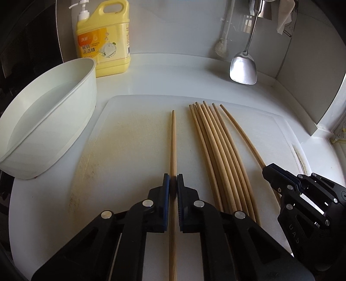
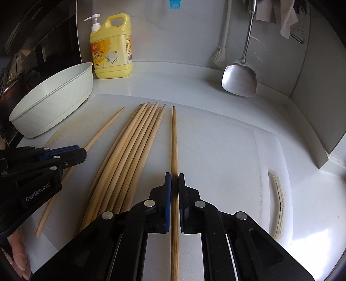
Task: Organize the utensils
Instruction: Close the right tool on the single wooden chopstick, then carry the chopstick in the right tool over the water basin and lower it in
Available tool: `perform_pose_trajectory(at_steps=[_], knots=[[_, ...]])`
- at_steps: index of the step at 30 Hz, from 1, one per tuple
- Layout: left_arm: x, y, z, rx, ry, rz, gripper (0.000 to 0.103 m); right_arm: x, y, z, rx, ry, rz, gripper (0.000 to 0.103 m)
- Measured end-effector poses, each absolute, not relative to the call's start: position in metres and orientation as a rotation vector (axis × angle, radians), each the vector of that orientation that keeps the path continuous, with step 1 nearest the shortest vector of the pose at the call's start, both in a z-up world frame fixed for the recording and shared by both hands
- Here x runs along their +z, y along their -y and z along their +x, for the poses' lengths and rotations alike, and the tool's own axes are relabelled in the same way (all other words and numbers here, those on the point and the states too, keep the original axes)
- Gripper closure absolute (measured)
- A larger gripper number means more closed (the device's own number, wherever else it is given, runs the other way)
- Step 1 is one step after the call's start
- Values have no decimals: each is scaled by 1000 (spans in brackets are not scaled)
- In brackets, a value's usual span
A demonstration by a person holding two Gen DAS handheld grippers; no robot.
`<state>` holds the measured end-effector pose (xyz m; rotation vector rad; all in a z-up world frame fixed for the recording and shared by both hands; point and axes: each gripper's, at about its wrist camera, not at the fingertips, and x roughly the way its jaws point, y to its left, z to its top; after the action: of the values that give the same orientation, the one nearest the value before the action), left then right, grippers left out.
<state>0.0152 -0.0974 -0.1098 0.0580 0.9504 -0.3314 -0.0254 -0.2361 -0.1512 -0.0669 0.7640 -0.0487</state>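
White scuffed cutting board (image 1: 129,140) bears slender round wooden chopsticks (image 1: 216,151).

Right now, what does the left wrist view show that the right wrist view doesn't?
Only the left wrist view: the left claw shut on its chopstick, seen from behind.
Only the right wrist view: a blue brush on the wall, and the right claw shut on the other lone chopstick.
Both: the chopstick bundle, white basin, yellow detergent bottle, metal spatula.
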Motion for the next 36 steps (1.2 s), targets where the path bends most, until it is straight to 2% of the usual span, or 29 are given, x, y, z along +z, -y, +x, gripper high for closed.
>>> perform_pose_trajectory(at_steps=[6,12,22,28,36], knots=[[-89,90,11,-340,-958,34,96,-134,242,-33,-50,-758,-5,97],[-40,68,9,-312,-933,19,96,-96,230,-35,-11,-726,2,97],[32,-41,37,-176,-837,-29,96,-26,138,5,147,-641,3,97],[35,-116,87,-145,-829,-23,96,-15,57,65,198,-636,37,97],[0,-166,152,-196,-892,-3,96,-50,-19,144,180,-737,82,97]])
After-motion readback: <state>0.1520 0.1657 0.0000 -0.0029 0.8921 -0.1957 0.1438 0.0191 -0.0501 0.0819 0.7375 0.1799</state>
